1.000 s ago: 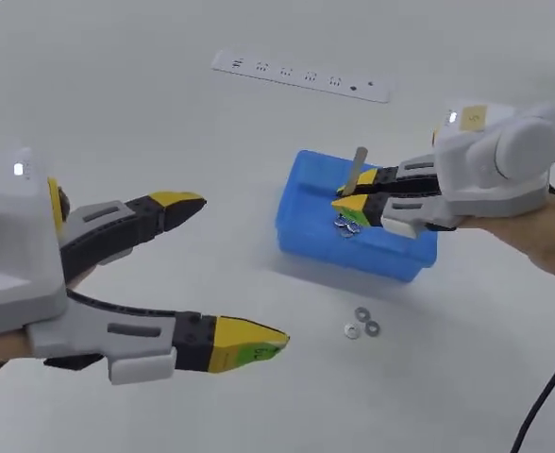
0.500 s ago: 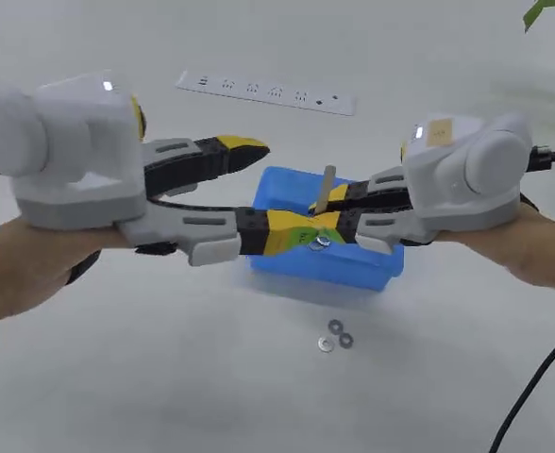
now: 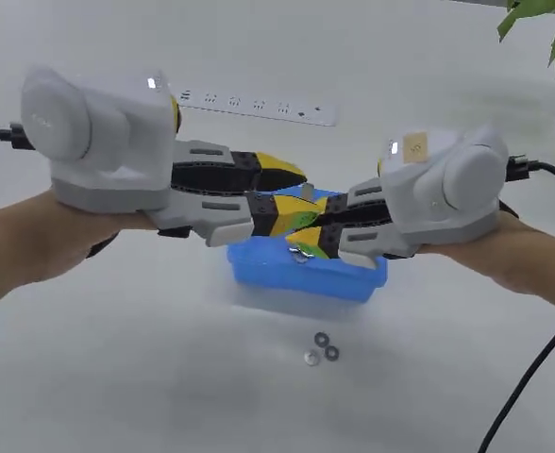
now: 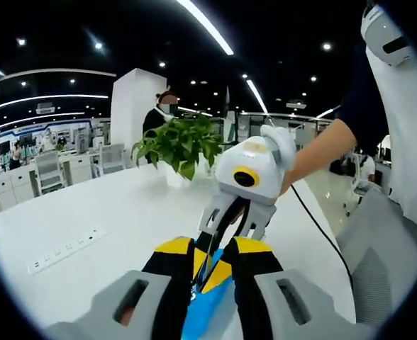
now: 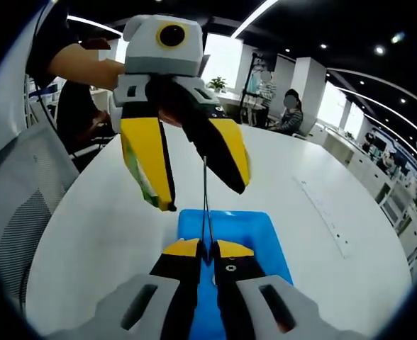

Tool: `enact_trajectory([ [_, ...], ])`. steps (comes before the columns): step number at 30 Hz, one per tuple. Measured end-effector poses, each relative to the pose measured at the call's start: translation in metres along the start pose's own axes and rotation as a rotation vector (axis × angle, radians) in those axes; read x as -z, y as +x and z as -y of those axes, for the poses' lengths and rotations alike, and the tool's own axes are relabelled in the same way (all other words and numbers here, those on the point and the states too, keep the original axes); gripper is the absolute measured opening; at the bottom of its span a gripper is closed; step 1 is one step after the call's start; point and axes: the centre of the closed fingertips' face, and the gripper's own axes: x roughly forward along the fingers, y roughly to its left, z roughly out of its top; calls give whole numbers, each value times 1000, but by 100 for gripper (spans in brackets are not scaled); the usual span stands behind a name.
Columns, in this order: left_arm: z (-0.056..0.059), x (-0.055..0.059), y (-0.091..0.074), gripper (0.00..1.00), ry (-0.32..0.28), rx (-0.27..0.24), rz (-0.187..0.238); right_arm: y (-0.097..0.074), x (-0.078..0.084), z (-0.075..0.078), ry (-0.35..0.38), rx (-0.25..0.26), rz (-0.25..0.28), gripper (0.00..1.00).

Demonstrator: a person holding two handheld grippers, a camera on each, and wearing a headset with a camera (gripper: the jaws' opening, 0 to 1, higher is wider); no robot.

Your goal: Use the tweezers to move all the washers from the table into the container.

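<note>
The right tongs [image 5: 207,246] are pinched on the tweezers [image 5: 206,219] above the blue container [image 3: 287,280], likely to steady them; the left tongs [image 5: 201,197] stand apart astride the far end, seemingly to take hold. Three washers [image 3: 321,347] lie on the tabletop [image 3: 117,377] near the container, not yet moved.

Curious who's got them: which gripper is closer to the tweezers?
Right. The right gripper is clamped on the tweezers; the left gripper sits open, jaws either side of them.
</note>
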Motion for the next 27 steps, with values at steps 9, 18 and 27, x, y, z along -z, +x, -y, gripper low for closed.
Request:
enact_trajectory([
  [9, 5, 3, 1, 12, 26, 31, -33, 0, -3, -2, -13, -9, 2, 8],
  [18, 8, 0, -3, 7, 96, 52, -54, -1, -6, -4, -33, -14, 3, 8],
  [27, 8, -7, -1, 4, 208, 37, -69, -4, -10, -3, -56, 5, 11, 10],
])
